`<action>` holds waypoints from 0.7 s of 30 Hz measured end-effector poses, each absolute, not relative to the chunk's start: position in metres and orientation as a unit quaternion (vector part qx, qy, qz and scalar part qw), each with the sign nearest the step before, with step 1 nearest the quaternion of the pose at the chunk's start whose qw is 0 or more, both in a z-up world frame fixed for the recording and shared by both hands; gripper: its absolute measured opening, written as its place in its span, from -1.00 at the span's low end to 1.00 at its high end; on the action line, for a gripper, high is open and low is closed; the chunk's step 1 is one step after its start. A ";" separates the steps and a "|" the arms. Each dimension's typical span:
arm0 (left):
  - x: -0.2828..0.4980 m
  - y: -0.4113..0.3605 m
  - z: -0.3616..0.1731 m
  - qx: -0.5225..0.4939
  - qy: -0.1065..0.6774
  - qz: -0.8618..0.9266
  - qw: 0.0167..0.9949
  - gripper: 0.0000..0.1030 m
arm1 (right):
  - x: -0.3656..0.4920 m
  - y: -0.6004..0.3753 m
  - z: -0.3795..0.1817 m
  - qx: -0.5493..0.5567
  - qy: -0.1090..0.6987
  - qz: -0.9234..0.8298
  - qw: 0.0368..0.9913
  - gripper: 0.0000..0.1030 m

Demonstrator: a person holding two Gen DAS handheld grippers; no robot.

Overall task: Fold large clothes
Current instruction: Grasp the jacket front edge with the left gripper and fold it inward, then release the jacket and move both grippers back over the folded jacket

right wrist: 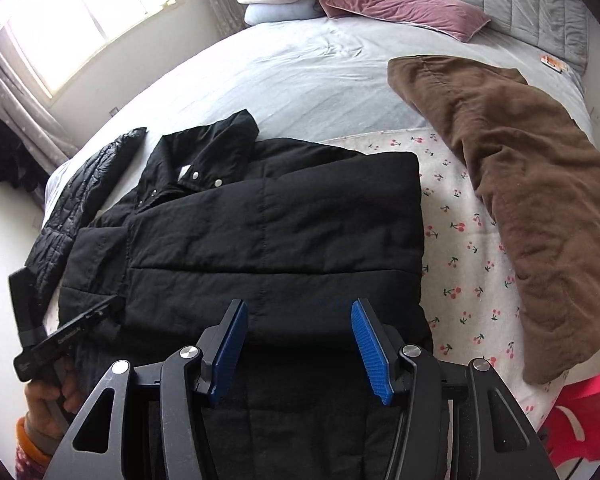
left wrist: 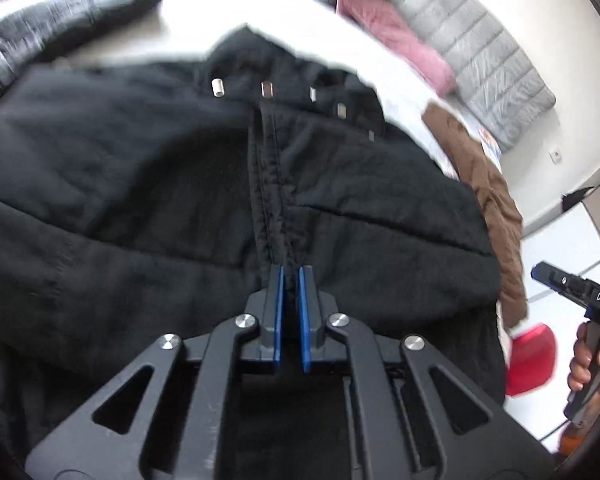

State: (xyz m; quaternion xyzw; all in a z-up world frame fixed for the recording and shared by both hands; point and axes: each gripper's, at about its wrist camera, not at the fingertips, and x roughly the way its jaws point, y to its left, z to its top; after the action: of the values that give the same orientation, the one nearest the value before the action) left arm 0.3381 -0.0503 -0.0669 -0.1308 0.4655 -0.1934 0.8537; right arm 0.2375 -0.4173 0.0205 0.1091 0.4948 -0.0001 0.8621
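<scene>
A large black padded jacket (right wrist: 268, 232) lies on the bed with one side folded over its front; its collar with silver snaps points to the far left. In the left wrist view the jacket (left wrist: 140, 184) fills the frame. My left gripper (left wrist: 291, 276) is shut on a black fold of the jacket along its front seam. It also shows in the right wrist view (right wrist: 100, 312) at the jacket's left edge. My right gripper (right wrist: 298, 320) is open just above the jacket's near edge, holding nothing. It shows at the right edge of the left wrist view (left wrist: 540, 272).
A brown garment (right wrist: 532, 208) lies to the right on a cherry-print sheet (right wrist: 460, 280). A black quilted jacket (right wrist: 84, 196) lies to the left. Pink pillows (right wrist: 400, 4) and folded bedding (right wrist: 276, 0) sit at the grey headboard. A red object (right wrist: 580, 412) is at the bed's near right.
</scene>
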 end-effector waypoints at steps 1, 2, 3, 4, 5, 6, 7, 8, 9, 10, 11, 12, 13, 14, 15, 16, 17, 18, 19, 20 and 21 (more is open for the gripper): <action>0.330 -0.051 -0.061 -0.106 0.444 -0.170 0.873 -0.81 | 0.237 -0.419 0.016 0.108 0.490 0.000 0.865 0.06; 0.323 -0.052 -0.058 -0.083 0.428 -0.144 0.888 -0.77 | 0.237 -0.422 0.008 0.109 0.485 0.001 0.868 0.06; 0.317 -0.053 -0.056 -0.059 0.416 -0.118 0.900 -0.75 | 0.238 -0.423 0.001 0.111 0.484 0.003 0.868 0.06; 0.313 -0.054 -0.057 -0.041 0.409 -0.103 0.906 -0.72 | 0.239 -0.425 -0.006 0.115 0.483 0.005 0.868 0.06; 0.312 -0.053 -0.057 -0.039 0.406 -0.104 0.907 -0.64 | 0.242 -0.427 -0.014 0.120 0.481 0.003 0.869 0.06; 0.310 -0.050 -0.056 -0.047 0.398 -0.117 0.908 -0.54 | 0.244 -0.428 -0.024 0.127 0.479 0.001 0.869 0.06; 0.310 -0.048 -0.057 -0.052 0.393 -0.131 0.909 -0.31 | 0.246 -0.430 -0.034 0.129 0.479 0.000 0.868 0.06; 0.311 -0.048 -0.062 -0.050 0.400 -0.145 0.904 -0.10 | 0.249 -0.431 -0.045 0.132 0.480 -0.002 0.867 0.06; 0.316 -0.050 -0.073 -0.041 0.424 -0.158 0.891 -0.09 | 0.250 -0.433 -0.055 0.133 0.481 -0.005 0.866 0.06; 0.321 -0.051 -0.083 -0.038 0.441 -0.164 0.882 -0.07 | 0.251 -0.434 -0.067 0.131 0.485 -0.006 0.865 0.06; 0.322 -0.049 -0.089 -0.044 0.443 -0.168 0.880 -0.05 | 0.250 -0.432 -0.073 0.123 0.485 -0.002 0.866 0.06; 0.320 -0.045 -0.089 -0.052 0.437 -0.175 0.881 -0.05 | 0.248 -0.428 -0.073 0.106 0.477 -0.002 0.872 0.06; 0.318 -0.044 -0.087 -0.051 0.436 -0.177 0.881 -0.02 | 0.247 -0.424 -0.070 0.089 0.475 -0.003 0.876 0.06; 0.317 -0.041 -0.084 -0.048 0.439 -0.174 0.880 0.08 | 0.244 -0.421 -0.066 0.079 0.477 -0.004 0.875 0.07; 0.312 -0.038 -0.076 -0.048 0.443 -0.171 0.879 0.15 | 0.241 -0.420 -0.060 0.078 0.481 -0.001 0.873 0.07; 0.310 -0.036 -0.070 -0.050 0.446 -0.175 0.877 0.27 | 0.238 -0.421 -0.054 0.082 0.484 0.007 0.871 0.07; 0.306 -0.034 -0.063 -0.052 0.448 -0.183 0.874 0.32 | 0.231 -0.422 -0.044 0.090 0.486 0.019 0.869 0.07; 0.299 -0.029 -0.053 -0.054 0.451 -0.192 0.870 0.35 | 0.223 -0.424 -0.034 0.095 0.484 0.027 0.869 0.09; 0.293 -0.026 -0.046 -0.053 0.454 -0.196 0.868 0.40 | 0.214 -0.427 -0.023 0.096 0.480 0.033 0.871 0.18; 0.286 -0.023 -0.039 -0.051 0.457 -0.197 0.866 0.46 | 0.205 -0.428 -0.012 0.093 0.476 0.036 0.874 0.23; 0.277 -0.017 -0.030 -0.046 0.459 -0.197 0.865 0.48 | 0.194 -0.430 0.000 0.086 0.471 0.035 0.877 0.31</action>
State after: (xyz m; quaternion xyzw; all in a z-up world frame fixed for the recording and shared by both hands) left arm 0.2772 -0.0169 -0.0302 -0.0459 0.4592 -0.1969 0.8650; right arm 0.1935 -0.4298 0.0001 0.0864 0.4706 0.0350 0.8774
